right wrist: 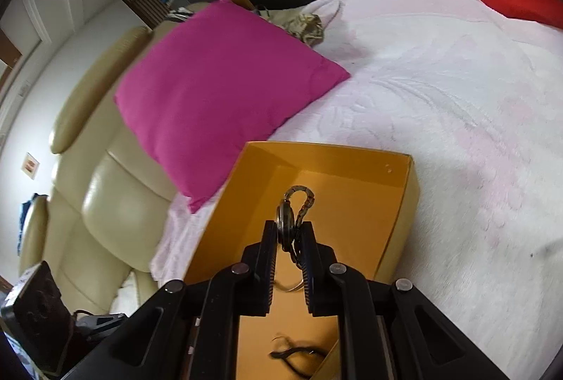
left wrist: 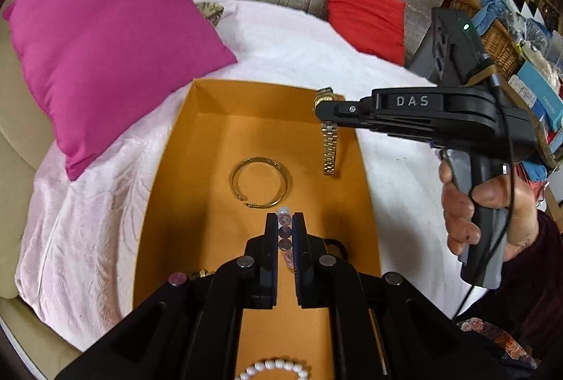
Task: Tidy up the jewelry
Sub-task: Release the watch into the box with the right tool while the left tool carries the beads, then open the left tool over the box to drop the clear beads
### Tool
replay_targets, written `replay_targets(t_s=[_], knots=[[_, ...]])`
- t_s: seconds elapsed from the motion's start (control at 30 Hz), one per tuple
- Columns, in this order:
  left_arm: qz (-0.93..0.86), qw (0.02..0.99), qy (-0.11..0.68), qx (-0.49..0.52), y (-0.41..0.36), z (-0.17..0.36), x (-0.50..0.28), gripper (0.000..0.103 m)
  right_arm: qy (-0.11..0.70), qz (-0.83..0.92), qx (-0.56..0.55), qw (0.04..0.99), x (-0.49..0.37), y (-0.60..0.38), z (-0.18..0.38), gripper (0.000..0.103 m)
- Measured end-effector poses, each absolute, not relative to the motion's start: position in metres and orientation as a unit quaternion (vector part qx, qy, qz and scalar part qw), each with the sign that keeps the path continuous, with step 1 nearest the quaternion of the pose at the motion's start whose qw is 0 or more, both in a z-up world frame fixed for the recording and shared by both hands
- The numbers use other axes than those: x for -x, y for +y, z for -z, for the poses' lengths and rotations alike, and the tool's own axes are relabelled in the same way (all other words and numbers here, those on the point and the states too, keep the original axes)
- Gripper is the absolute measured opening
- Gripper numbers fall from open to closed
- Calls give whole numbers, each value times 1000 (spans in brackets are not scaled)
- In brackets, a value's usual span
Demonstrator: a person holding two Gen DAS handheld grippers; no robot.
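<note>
An orange cardboard box lies on the white bed cover; it also shows in the right wrist view. My left gripper is shut on a pink bead bracelet low inside the box. A gold bangle lies on the box floor just beyond it. My right gripper is shut on a gold watch, its strap hanging over the box's right side. In the right wrist view the watch sits between the fingers of my right gripper. A white pearl bracelet lies at the box's near end.
A magenta pillow rests left of the box, a red pillow at the back. A beige armchair stands left of the bed. Cluttered shelves and a wicker basket are on the right. A dark hair tie lies in the box.
</note>
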State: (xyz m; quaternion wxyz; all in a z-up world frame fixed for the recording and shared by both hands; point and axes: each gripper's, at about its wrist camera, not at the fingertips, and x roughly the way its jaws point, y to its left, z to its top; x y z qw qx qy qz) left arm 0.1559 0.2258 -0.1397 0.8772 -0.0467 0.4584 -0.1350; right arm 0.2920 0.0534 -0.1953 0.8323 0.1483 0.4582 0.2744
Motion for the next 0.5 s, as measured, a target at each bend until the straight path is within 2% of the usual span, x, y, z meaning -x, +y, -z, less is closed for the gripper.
replay_targets(t_s=[0.3,0.5], knots=[[127,848,513,31,218,180,-178,7,469,-241,-132,839,-305,53,201,17],[120,854,503,50,233,165,-172,8,445,-246,-144,849,-294,34,186,17]])
